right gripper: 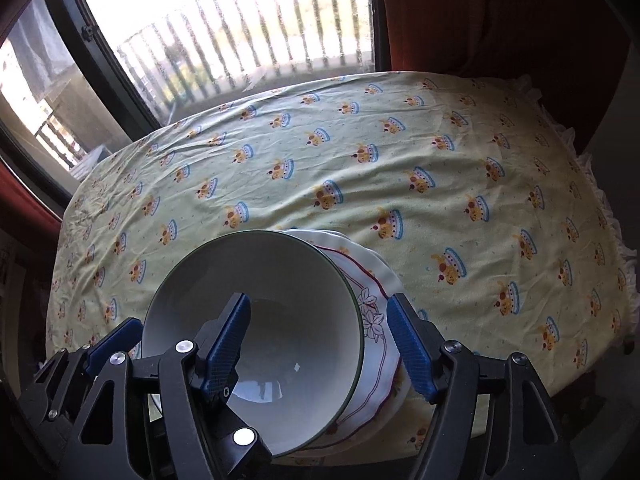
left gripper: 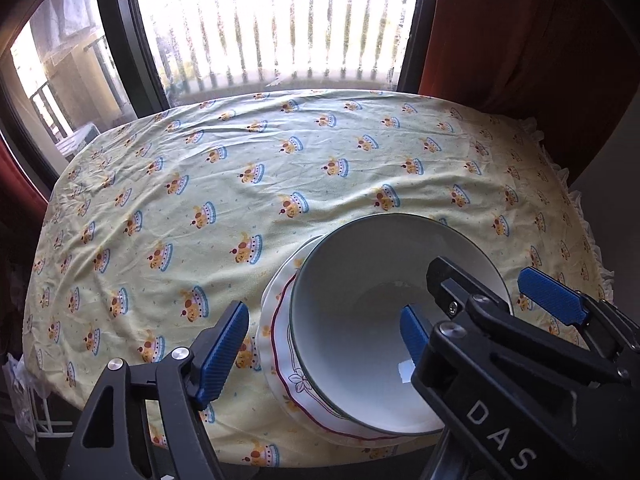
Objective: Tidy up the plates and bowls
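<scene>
Your left gripper (left gripper: pixel 320 352) and right gripper (right gripper: pixel 320 344) both hang with jaws apart over the bowl (left gripper: pixel 360 308), gripping nothing. The bowl sits atop the stacked plates (left gripper: pixel 280 344), near the tablecloth's (left gripper: pixel 240 160) front edge. Beyond the bowl, cloth lies wrinkled to the window (left gripper: pixel 276 20).

A table under a yellow printed cloth (left gripper: pixel 280 168) bears stacked plates (left gripper: pixel 280 344).
</scene>
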`<state>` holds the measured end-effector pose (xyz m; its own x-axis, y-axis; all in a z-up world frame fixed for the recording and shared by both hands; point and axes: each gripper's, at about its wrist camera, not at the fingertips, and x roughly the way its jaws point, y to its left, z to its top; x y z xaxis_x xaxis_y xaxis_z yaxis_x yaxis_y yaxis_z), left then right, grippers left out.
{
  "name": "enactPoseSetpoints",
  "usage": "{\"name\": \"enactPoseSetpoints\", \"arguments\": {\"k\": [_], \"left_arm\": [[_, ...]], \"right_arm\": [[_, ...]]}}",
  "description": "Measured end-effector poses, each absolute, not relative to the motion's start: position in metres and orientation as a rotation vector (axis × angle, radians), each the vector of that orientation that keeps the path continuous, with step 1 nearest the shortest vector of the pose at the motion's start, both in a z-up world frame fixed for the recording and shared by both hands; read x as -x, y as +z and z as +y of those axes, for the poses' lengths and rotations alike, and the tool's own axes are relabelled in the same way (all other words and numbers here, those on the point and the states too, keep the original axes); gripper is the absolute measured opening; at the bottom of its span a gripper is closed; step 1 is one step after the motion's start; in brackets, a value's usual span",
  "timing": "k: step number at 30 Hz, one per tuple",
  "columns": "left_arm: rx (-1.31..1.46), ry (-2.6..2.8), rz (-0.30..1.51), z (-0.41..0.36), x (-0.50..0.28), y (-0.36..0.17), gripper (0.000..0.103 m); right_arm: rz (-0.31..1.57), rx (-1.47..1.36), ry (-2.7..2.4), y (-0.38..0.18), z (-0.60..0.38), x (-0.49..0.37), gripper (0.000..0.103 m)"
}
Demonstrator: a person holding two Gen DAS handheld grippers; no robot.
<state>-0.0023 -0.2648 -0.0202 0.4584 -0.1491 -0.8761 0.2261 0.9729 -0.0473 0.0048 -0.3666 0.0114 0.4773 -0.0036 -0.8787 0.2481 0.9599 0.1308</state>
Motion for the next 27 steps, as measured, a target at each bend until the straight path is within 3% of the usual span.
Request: {"name": "enactPoseSetpoints", "arguments": {"k": [9, 12, 27], "left_arm": [[-0.064, -0.274, 0.949, -0.224, 0.027, 0.005, 0.08], [-0.072, -0.243, 0.905, -0.2, 0.038, 0.006, 0.092], [-0.095, -0.09, 0.823, -0.059, 0.076, -0.035, 0.093]], "right_arm": [[0.929, -0.175, -0.273, 0.054, -0.338, 0.023, 0.078], [0.913, -0.176, -0.267, 0.057, -0.321, 0.034, 0.078], [0.808, -0.116, -0.185, 0.025, -0.226, 0.083, 0.079]]}}
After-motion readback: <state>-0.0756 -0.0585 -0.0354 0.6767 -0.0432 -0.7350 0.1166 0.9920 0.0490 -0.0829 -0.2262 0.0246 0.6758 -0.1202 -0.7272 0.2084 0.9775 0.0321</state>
